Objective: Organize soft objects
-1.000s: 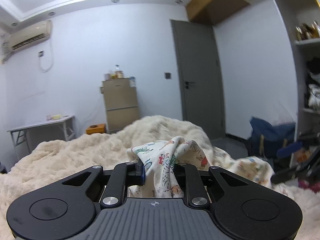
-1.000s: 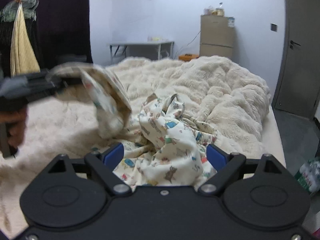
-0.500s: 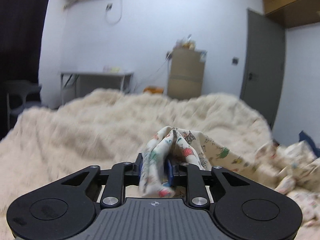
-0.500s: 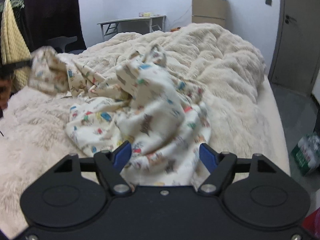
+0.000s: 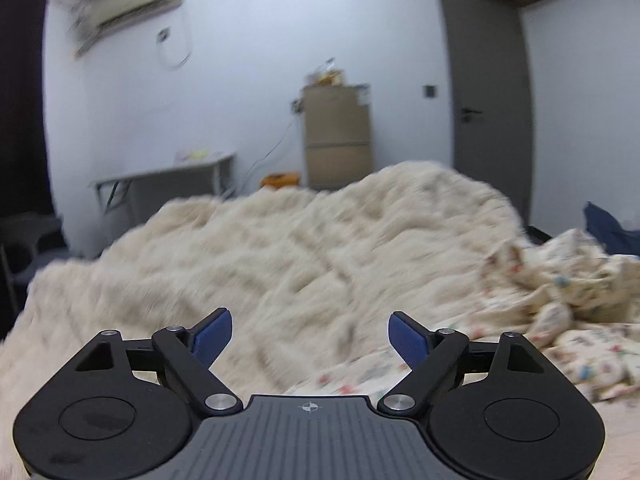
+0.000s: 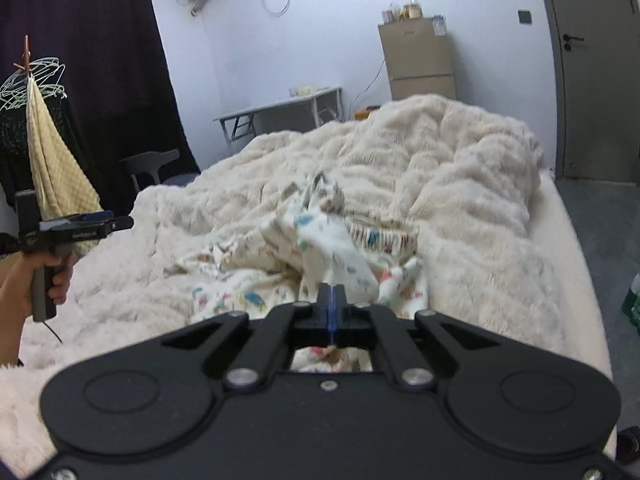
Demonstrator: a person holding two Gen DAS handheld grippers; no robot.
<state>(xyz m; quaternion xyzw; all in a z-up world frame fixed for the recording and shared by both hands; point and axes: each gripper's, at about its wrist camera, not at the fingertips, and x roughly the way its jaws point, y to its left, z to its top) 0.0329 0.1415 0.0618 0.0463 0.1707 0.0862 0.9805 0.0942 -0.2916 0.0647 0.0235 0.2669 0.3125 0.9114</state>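
While the right gripper (image 6: 333,300) pinches the printed cloth (image 6: 320,240) at lower centre, the left gripper (image 5: 310,334) gapes empty, its hand (image 6: 48,276) at left edge.

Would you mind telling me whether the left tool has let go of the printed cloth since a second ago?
Yes. The left tool is open and empty; the cloth lies to its right on the blanket.
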